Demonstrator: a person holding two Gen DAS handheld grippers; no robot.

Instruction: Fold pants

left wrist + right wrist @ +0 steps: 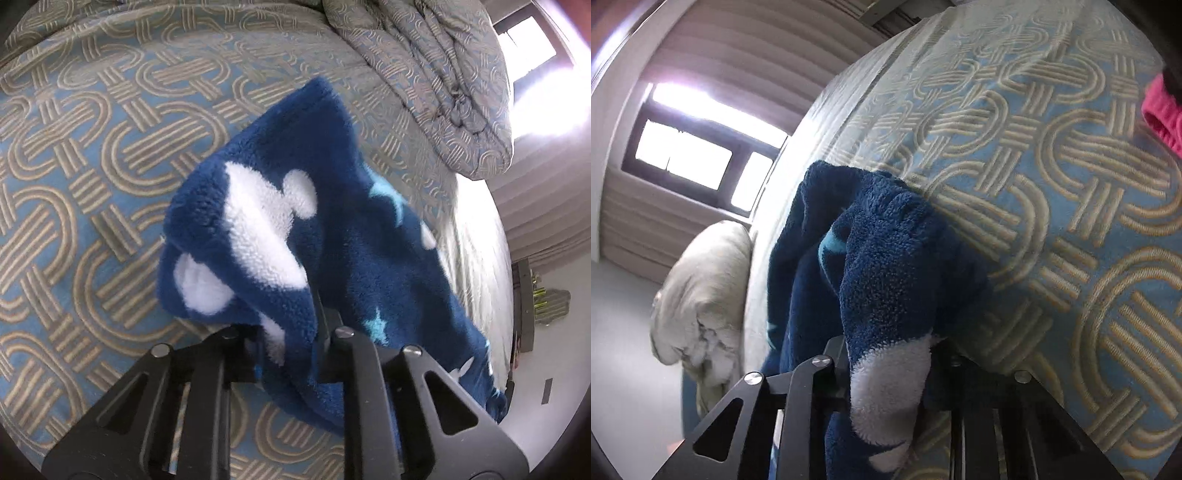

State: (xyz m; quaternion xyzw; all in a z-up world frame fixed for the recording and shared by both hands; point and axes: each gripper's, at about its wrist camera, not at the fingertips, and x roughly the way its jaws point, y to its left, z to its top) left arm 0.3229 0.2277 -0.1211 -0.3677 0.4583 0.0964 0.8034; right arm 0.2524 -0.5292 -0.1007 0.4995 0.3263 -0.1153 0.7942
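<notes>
Both the left gripper (291, 343) & right gripper (886, 373) pinch thick navy fleece star-print pants (332, 236) above patterned blue bedspread (92, 166); bulky pile could slip free, ruining fold.

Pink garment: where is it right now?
Only the right wrist view shows it: the pink garment lies at the frame's upper right edge on the patterned bedspread, well apart from the blue fleece pants.

A: Left wrist cam: looks along its fingers, angled down at the bed cover (92, 155), pants (332, 236) filling the near field.

B: Right wrist cam: same, tilted sideways. Both share pants (886, 258), cover (1071, 221), window (683, 155).
</notes>
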